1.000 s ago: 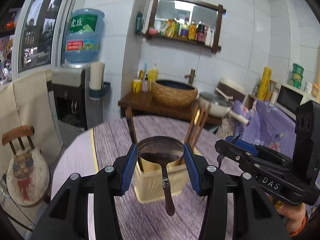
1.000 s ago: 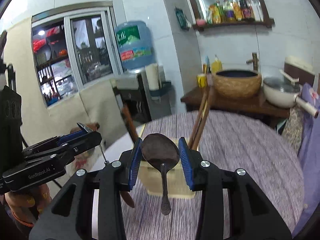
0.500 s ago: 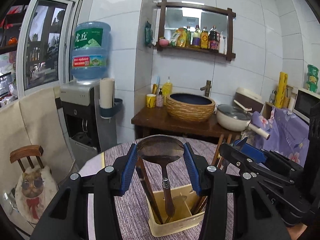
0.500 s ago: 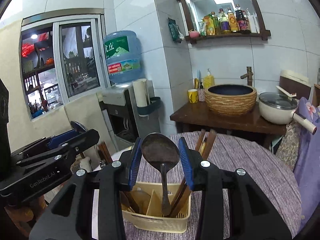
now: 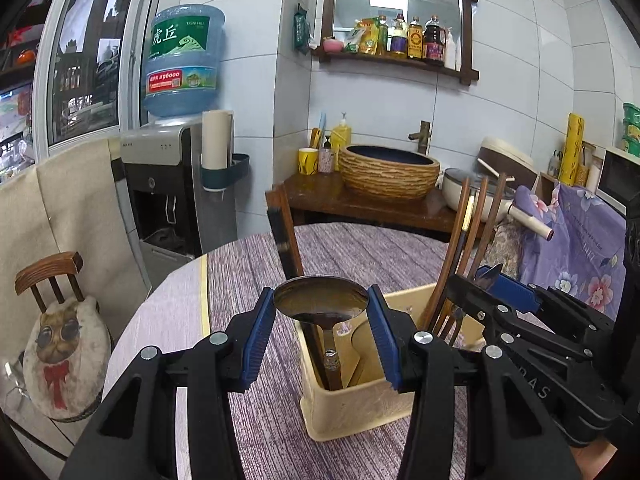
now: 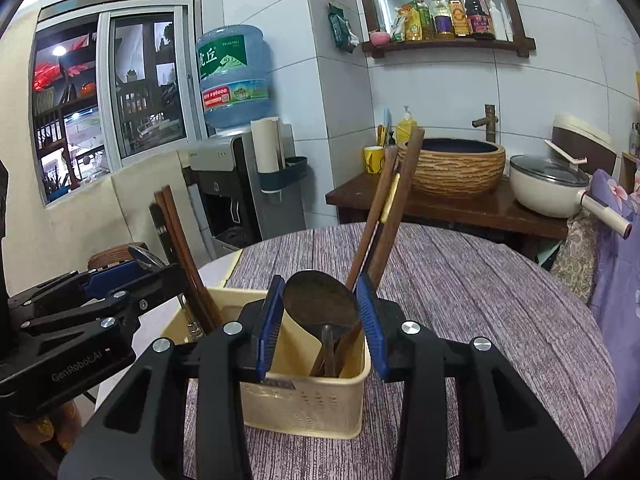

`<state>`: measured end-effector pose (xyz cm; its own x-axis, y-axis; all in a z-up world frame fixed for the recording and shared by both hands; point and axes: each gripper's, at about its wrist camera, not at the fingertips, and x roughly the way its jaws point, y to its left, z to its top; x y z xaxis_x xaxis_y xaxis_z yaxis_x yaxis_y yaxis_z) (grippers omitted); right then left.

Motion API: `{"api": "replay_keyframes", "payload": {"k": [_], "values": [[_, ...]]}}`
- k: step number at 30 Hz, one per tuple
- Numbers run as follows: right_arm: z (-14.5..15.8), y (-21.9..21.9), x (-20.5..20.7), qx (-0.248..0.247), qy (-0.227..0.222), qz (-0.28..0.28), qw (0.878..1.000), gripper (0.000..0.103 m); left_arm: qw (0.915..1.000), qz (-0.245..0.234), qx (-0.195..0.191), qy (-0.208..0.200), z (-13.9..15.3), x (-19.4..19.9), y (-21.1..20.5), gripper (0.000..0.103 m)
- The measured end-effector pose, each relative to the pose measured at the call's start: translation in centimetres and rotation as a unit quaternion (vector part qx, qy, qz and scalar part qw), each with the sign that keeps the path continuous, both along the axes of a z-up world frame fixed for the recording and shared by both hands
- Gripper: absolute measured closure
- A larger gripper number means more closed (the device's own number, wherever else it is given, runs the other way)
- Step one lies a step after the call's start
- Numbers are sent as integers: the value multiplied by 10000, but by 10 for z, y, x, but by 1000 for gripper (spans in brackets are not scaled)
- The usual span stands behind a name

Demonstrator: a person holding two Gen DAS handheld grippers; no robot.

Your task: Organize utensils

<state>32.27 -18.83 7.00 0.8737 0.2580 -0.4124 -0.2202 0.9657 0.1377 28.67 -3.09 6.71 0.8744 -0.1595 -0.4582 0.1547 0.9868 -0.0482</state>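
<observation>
My left gripper (image 5: 321, 297) is shut on the bowl of a metal spoon (image 5: 320, 308). The spoon's handle hangs down into the left compartment of the cream utensil holder (image 5: 352, 404). My right gripper (image 6: 320, 285) is shut on the bowl of a second metal spoon (image 6: 320, 300), and that handle drops into the right compartment of the holder (image 6: 304, 400). Wooden chopsticks (image 6: 384, 216) lean out of the right compartment, and dark wooden sticks (image 6: 180, 240) stand in the left one. Each gripper also shows at the edge of the other's view.
The holder stands on a round table with a purple striped cloth (image 6: 480, 280). Behind it is a wooden side table (image 5: 360, 204) with a woven basin and a white pot (image 6: 548, 188). A water dispenser (image 5: 172, 184) and a chair with a cat cushion (image 5: 64, 340) stand at the left.
Both grippers have sunk toward the holder with their spoons. The spoon handles, which hung above the holder before, now reach down inside its compartments.
</observation>
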Motion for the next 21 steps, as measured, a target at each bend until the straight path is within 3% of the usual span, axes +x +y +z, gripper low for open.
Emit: {"api": "replay_keyframes", "payload": {"k": [12,15,17,19,21], "values": [[-14,-2,-3,-85,37,-40,9999,61,10000,24,21,70,-11,-5,3,56],[-8,-9,-10,16,-57,-48,10000,48,10000,32,-16,-29,-7,-13,7,56],[-4,-13,-18,64,-163,-100,9998,47,9999,78,26,-139,-3,-21,8,55],[0,-18,-27,117,-189,-129,9997,44,9997,83,56,-243,0,-34,10,48],[1,-23,-39,208,-205,-166,9994,33,9993,102,82,-345,1,-46,10,37]]}}
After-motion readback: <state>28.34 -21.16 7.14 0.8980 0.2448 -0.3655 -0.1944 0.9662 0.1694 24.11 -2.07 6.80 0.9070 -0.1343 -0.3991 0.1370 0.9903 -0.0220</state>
